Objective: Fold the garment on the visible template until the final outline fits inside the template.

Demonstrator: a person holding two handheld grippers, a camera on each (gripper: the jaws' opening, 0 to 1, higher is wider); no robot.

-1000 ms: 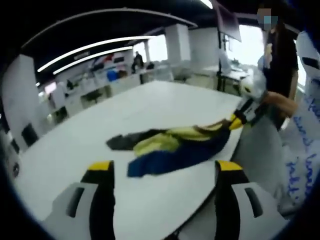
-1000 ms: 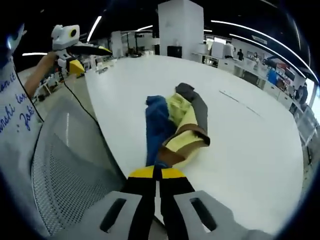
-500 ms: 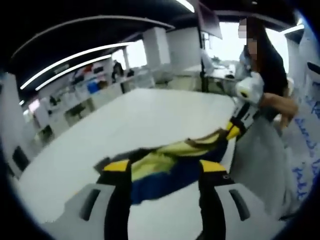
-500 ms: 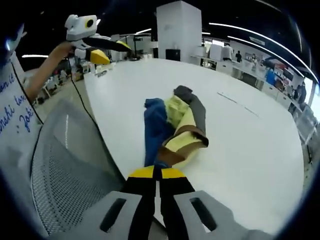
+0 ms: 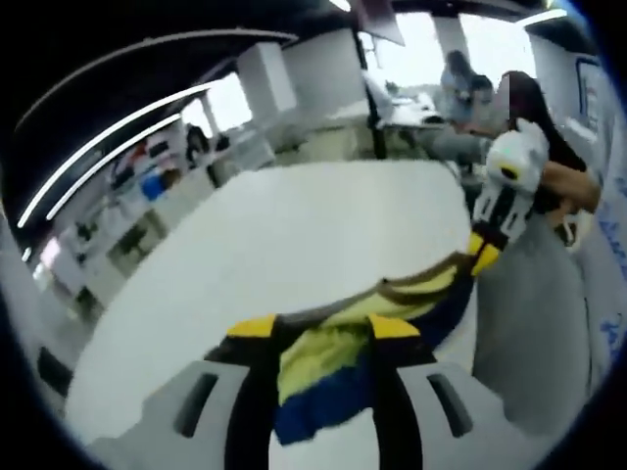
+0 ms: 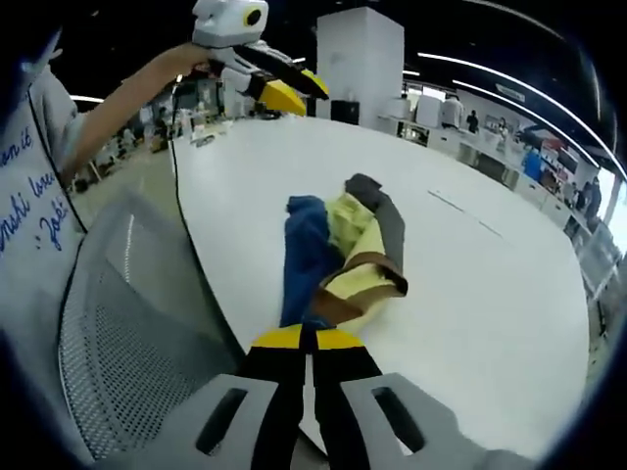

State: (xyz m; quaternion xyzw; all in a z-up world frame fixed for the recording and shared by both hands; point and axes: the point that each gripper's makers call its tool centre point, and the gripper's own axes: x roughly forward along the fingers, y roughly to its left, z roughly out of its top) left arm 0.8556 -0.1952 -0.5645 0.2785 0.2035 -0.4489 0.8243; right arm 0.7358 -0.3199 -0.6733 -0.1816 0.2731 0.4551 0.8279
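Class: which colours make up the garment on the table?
The garment is blue, yellow, brown and dark grey; right gripper view.

An open-plan office or lab: a big white table (image 6: 470, 294) stands in a wide hall with long ceiling light strips (image 5: 108, 147), a white square pillar (image 6: 361, 59), rows of desks (image 6: 490, 137) with people at them, and a grey mesh chair (image 6: 127, 343).

White table (image 6: 509, 294) (crumpled garment (image 6: 343, 250) atop)
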